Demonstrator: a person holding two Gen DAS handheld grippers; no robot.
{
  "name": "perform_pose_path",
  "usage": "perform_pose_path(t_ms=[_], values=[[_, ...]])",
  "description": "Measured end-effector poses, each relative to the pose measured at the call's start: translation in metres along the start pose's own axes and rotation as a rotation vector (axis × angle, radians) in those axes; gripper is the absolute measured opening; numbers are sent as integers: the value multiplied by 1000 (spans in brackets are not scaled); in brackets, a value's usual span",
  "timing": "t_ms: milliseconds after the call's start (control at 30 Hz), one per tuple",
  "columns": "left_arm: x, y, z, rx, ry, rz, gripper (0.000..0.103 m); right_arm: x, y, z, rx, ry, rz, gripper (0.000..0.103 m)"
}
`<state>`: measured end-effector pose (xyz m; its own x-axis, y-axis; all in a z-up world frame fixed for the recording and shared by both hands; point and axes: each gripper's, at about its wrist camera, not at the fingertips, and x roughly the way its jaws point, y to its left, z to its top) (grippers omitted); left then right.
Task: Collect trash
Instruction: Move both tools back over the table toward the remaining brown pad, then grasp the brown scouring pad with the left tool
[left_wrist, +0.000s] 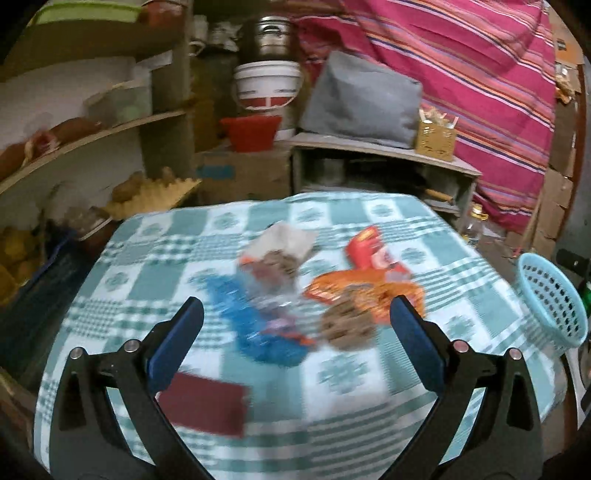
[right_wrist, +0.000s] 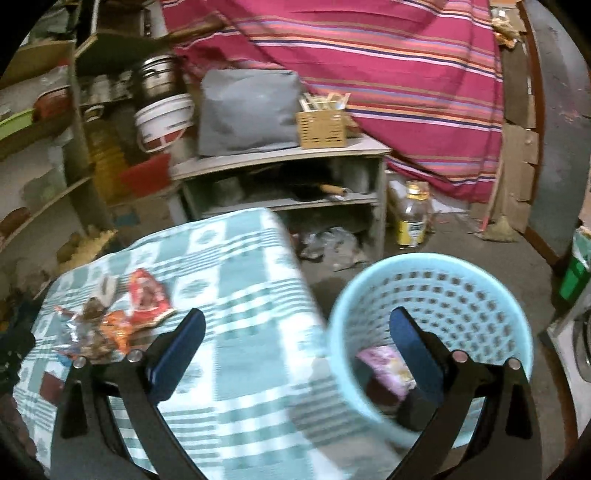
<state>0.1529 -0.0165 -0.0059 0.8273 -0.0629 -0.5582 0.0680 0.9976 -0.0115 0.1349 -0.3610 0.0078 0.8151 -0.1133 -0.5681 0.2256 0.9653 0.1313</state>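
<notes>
**A:** Start at the left. What lies on the table?

**B:** Nearest the left edge of the checked tablecloth (left_wrist: 155, 266), a dark red packet (left_wrist: 207, 406) lies flat, just under the left gripper (left_wrist: 295, 310). That gripper's jaws are spread wide with nothing between them.

**A:** And further in?

**B:** A blue wrapper (left_wrist: 258, 328) sits mid-cloth, with a white-and-brown wrapper (left_wrist: 277, 251) behind it. To their right lies an orange cookie wrapper (left_wrist: 354, 299), and a red wrapper (left_wrist: 373, 251) beyond that. They are blurred, so whether they touch or overlap is hard to say.

**A:** Where is the bin?

**B:** The light blue basket (right_wrist: 443, 295) stands just off the table's right edge, on the floor side. A pink wrapper (right_wrist: 384, 369) lies inside it at the bottom.

**A:** And the other tool?

**B:** The right gripper (right_wrist: 295, 321) hovers over the gap between table and basket, jaws wide apart, empty; its right finger (right_wrist: 413, 350) shows against the basket's inside.
</notes>
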Motion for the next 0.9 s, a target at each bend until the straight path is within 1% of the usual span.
perform_pose_path(t_ms=[100,200,300,433,533,700,800,900], values=[[3,23,-11,-22,20,37,97,5,26,-6,-40,14,14,98],[4,44,-19,-47,41,45,97,11,51,-12,-77,23,24,98],[7,58,-26,-63,57,55,97,16,70,-17,-101,38,47,98],[11,74,-34,-78,89,62,97,21,89,-22,-137,46,52,98],[13,81,-45,-90,116,43,97,25,97,-24,-146,54,54,98],[28,86,-64,-85,196,22,97,29,102,-24,-136,65,65,98],[36,88,-68,-95,227,8,97,33,105,-24,-137,71,64,98],[43,85,-69,-82,255,-1,97,36,107,-24,-130,81,71,98]])
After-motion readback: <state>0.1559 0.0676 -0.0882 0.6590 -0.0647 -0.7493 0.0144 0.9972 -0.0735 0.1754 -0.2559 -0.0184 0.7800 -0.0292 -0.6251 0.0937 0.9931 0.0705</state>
